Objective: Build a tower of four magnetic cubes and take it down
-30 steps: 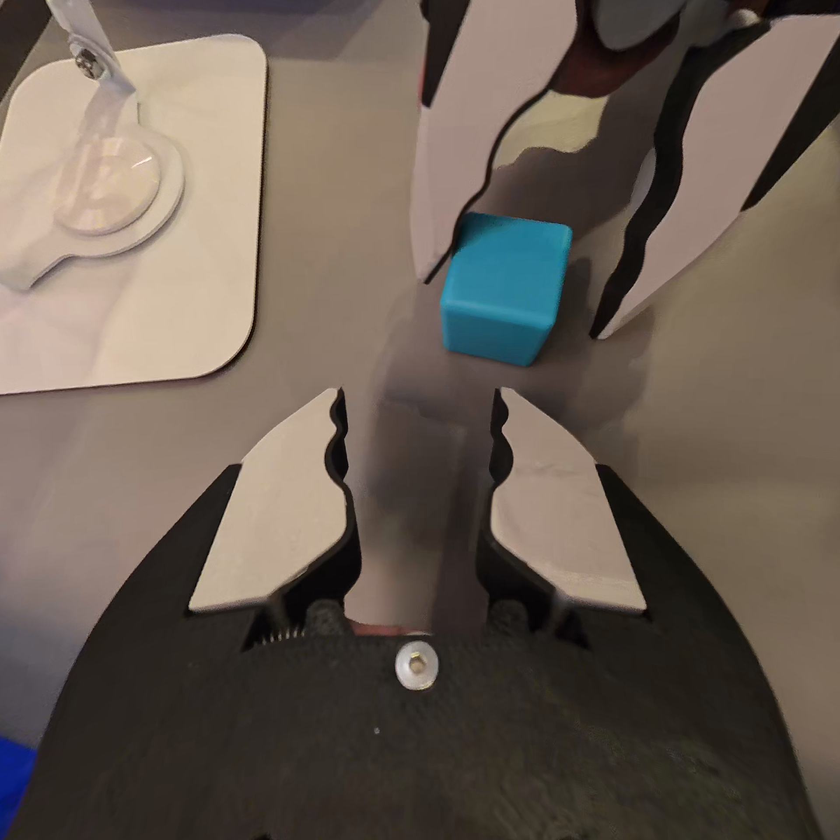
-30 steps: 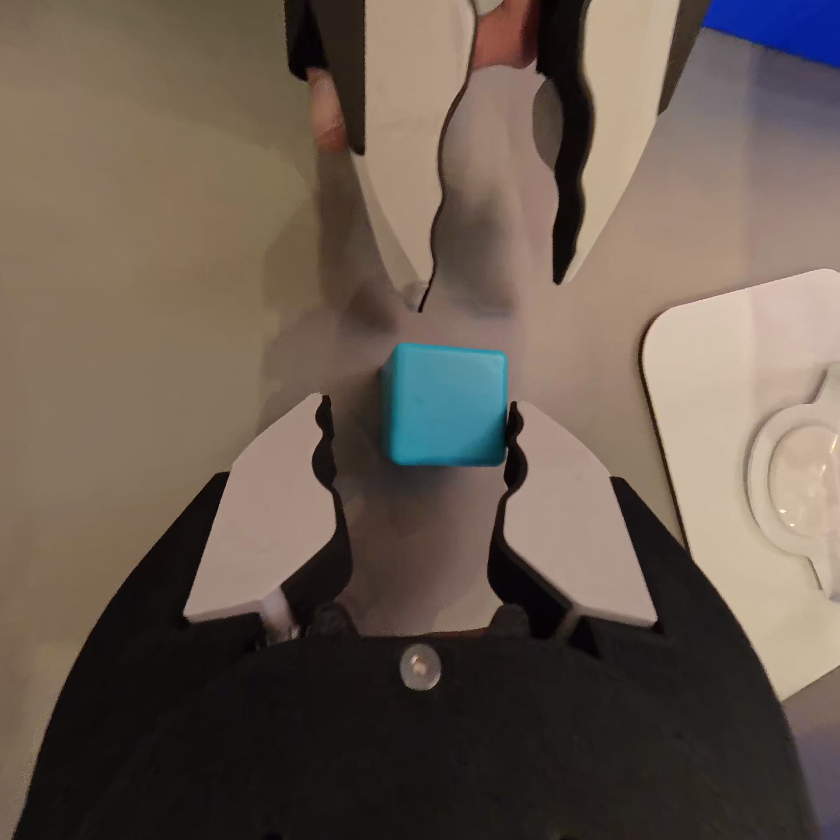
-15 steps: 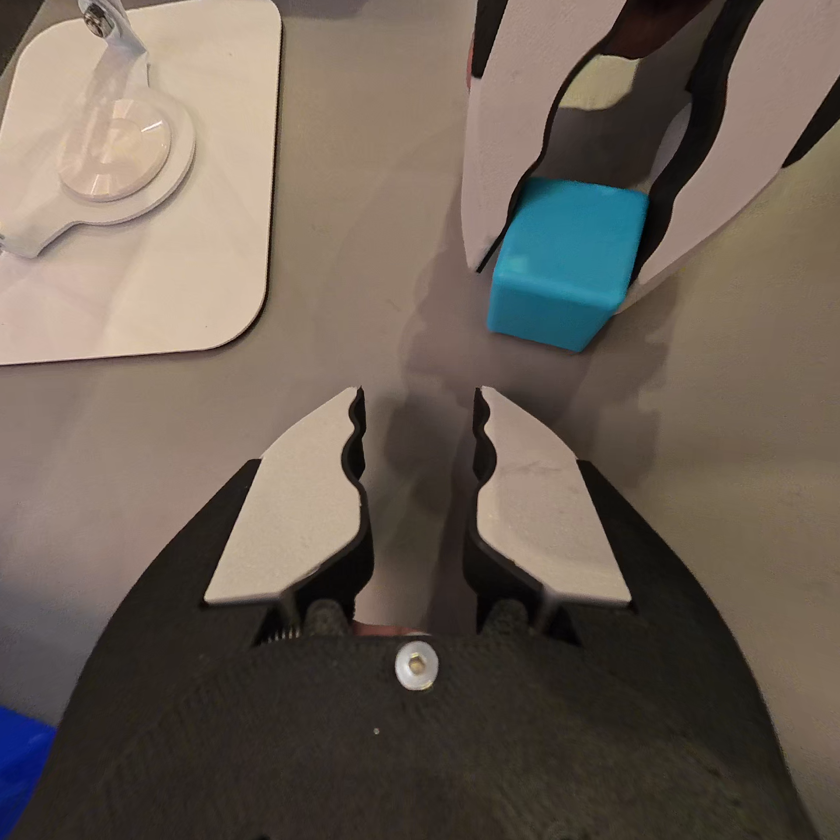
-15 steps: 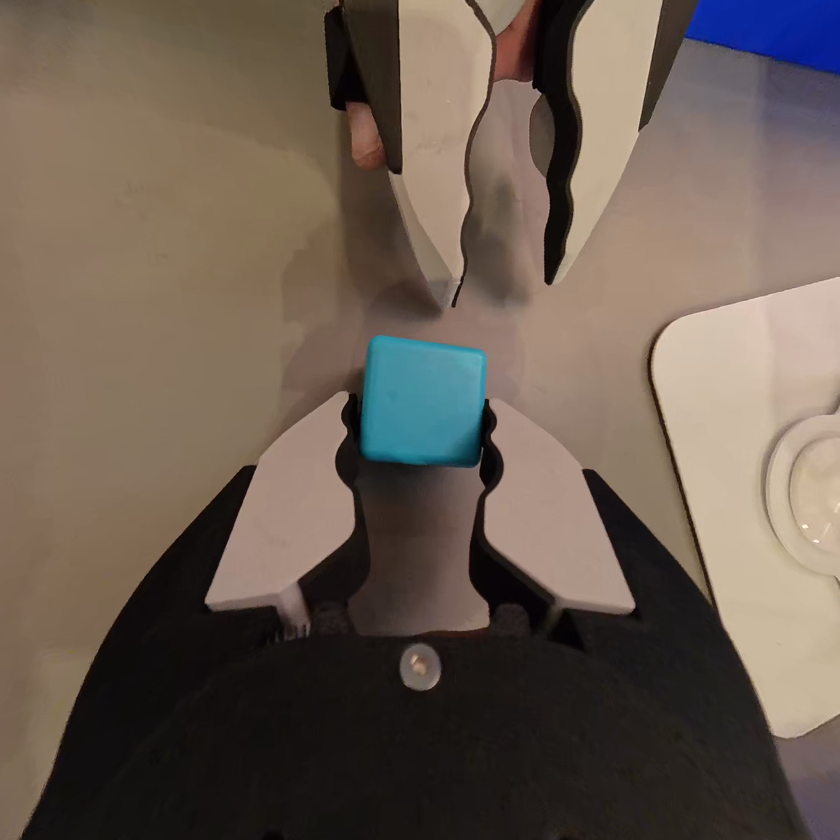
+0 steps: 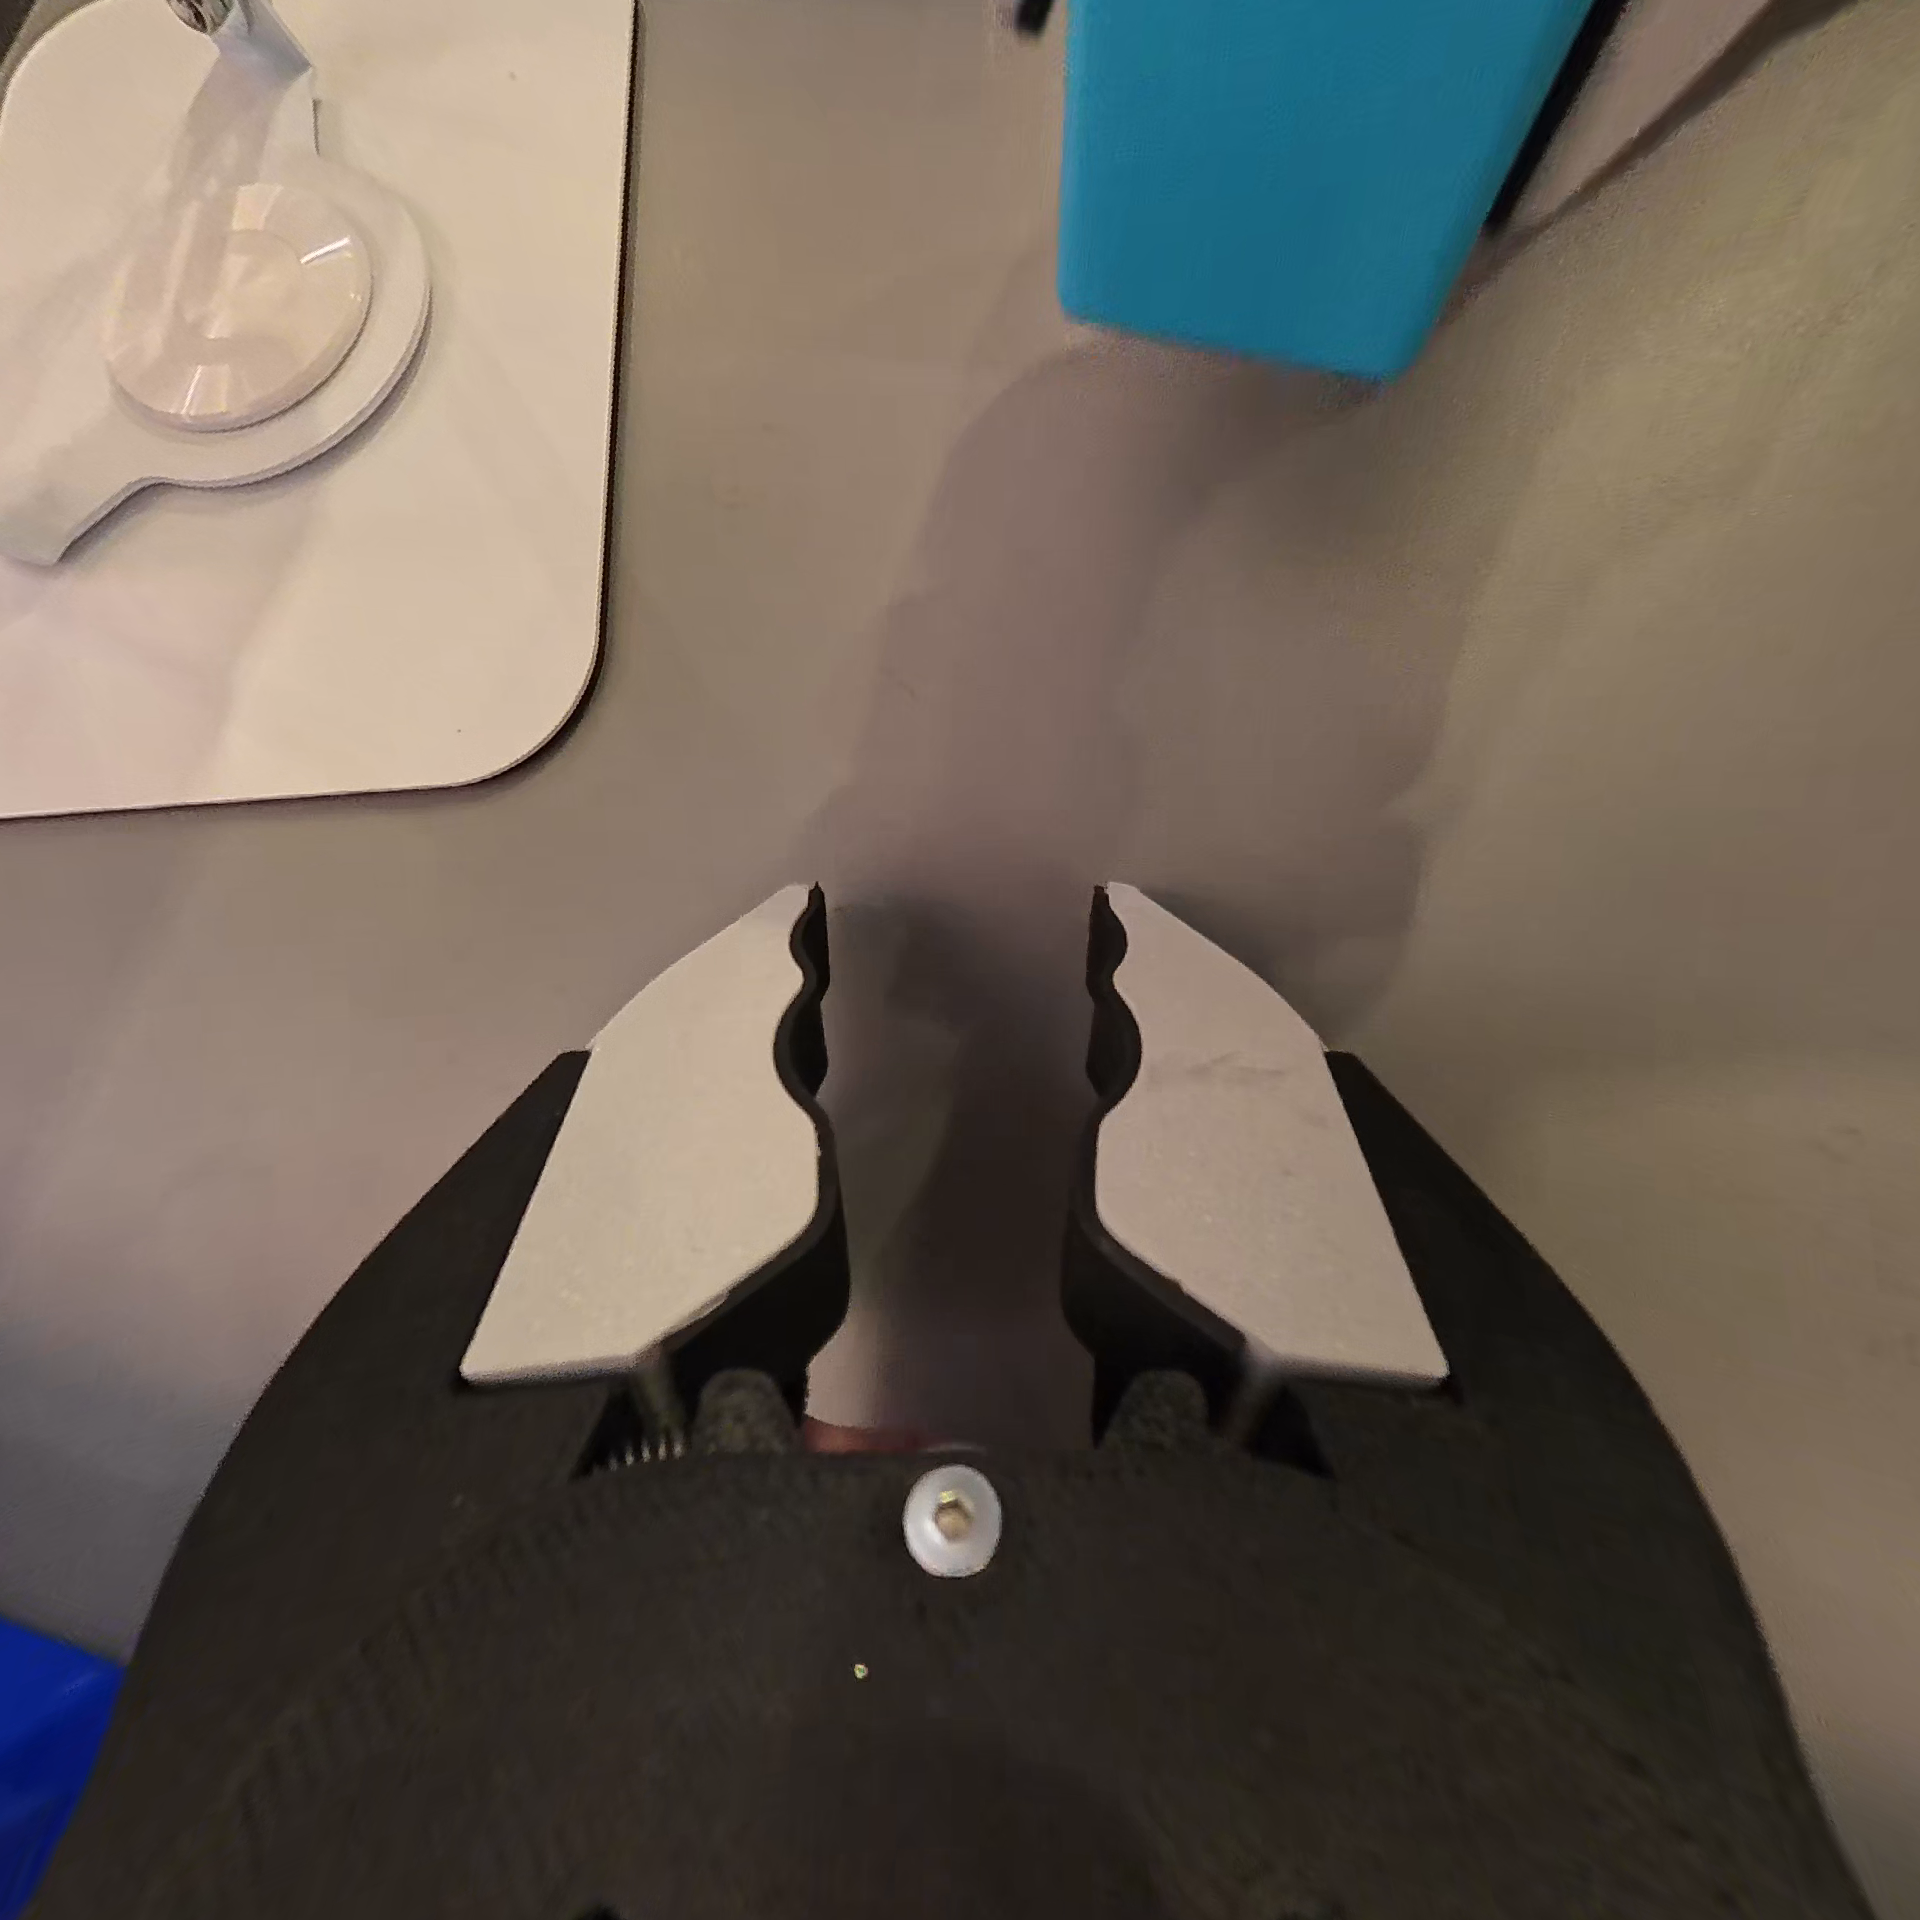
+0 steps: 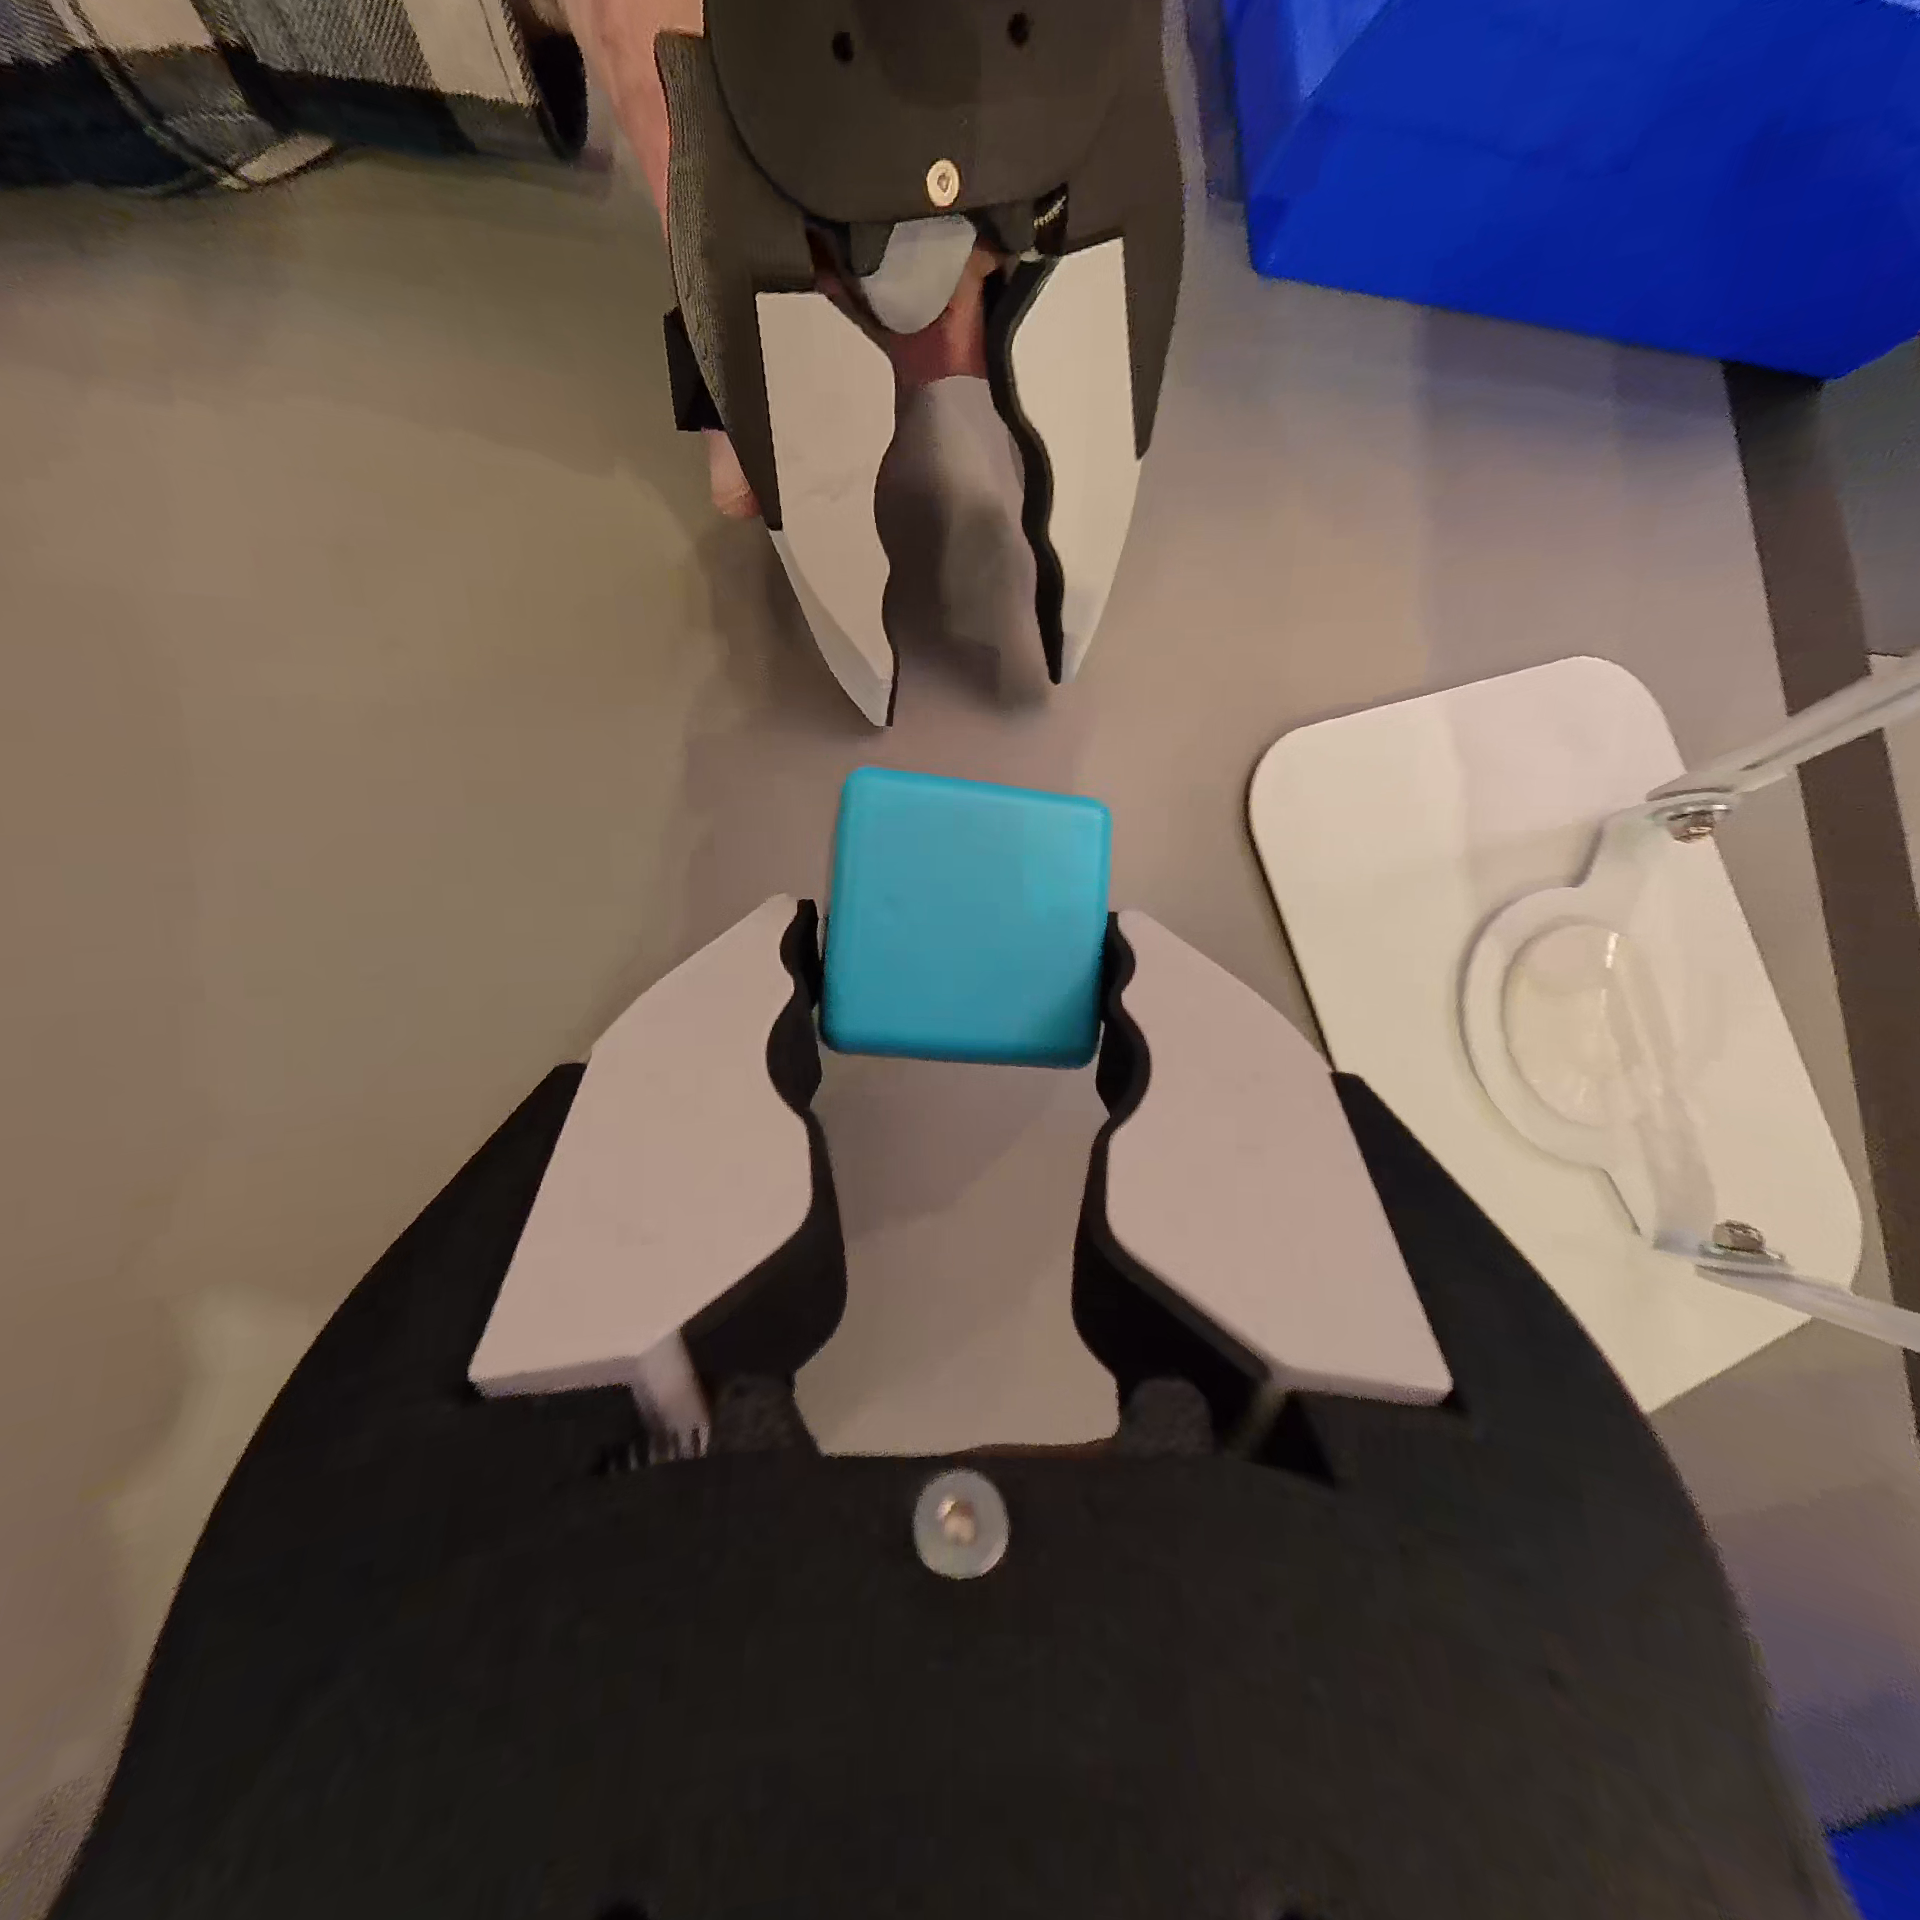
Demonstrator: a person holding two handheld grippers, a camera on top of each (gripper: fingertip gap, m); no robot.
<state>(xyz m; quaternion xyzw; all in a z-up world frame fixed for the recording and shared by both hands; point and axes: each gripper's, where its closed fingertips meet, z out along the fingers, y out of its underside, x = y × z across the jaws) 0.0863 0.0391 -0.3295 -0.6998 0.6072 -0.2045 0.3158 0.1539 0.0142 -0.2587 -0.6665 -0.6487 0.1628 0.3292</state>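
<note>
In the right wrist view, the right gripper (image 6: pixel 961 925) is clenched on a teal magnetic cube (image 6: pixel 964 920), both fingertips pressed against its opposite sides. The cube sits slightly tilted between the tips, and the grey desk (image 6: pixel 312 727) shows beneath it. Just beyond the cube, facing it, the left gripper (image 6: pixel 971 691) points its tips toward the right gripper, apart from the cube; its jaws stand open with nothing between them, and a person's hand (image 6: pixel 727 488) shows at its side. To the right of the right gripper lies a white pad (image 6: pixel 1382 821) carrying a clear plastic stand (image 6: pixel 1590 997). Farther off on that side is a blue box (image 6: pixel 1579 156), and far to the left a plaid sleeve (image 6: pixel 260 83).

In the left wrist view, the left gripper (image 5: pixel 956 904) is released, its jaws parted over bare desk (image 5: pixel 1558 727). Ahead and a little to the right, at the top edge, the teal cube (image 5: pixel 1278 177) hangs blurred above the desk, with dark parts of the right gripper at its side. To the left of the left gripper lies the white pad (image 5: pixel 416 623) with the clear stand (image 5: pixel 239 301). A blue patch (image 5: pixel 52 1704) shows at the lower left corner.
</note>
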